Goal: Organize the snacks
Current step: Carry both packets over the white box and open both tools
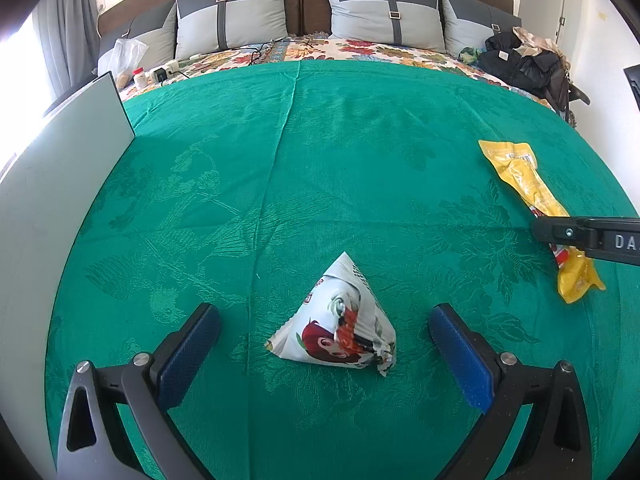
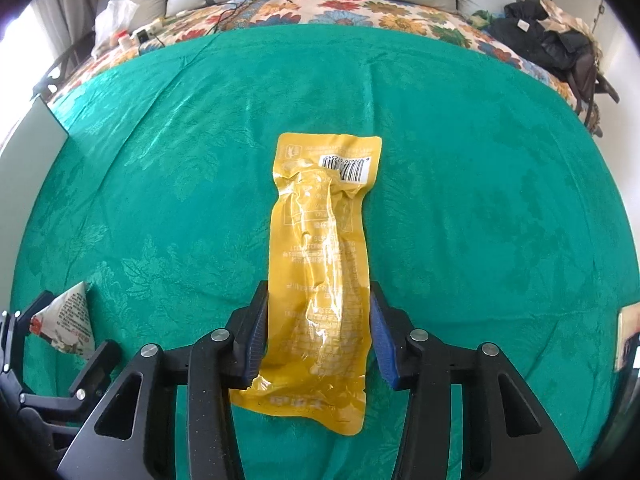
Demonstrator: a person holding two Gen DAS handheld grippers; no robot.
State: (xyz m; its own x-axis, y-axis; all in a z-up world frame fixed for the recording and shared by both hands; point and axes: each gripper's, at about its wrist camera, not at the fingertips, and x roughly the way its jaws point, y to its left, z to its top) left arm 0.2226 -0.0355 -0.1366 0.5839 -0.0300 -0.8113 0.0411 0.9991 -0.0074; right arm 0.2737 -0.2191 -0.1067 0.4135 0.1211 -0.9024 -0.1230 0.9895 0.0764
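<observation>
A white pyramid-shaped snack packet (image 1: pixel 340 328) with red print lies on the green bedspread. My left gripper (image 1: pixel 325 330) is open, its blue pads on either side of the packet and apart from it. A long yellow snack pouch (image 2: pixel 322 264) lies flat on the bedspread. My right gripper (image 2: pixel 319 330) has its jaws around the pouch's near half, both pads at its edges. In the left wrist view the pouch (image 1: pixel 524 184) lies at the right with the right gripper (image 1: pixel 584 238) over it. The white packet (image 2: pixel 68 318) shows at the left of the right wrist view.
A white board (image 1: pixel 60 184) stands at the left edge of the bed. Grey pillows (image 1: pixel 236 16) line the headboard. Jars, a power strip and a plastic bag (image 1: pixel 124 60) lie at the far left. Dark clothes (image 1: pixel 520 60) are piled at the far right.
</observation>
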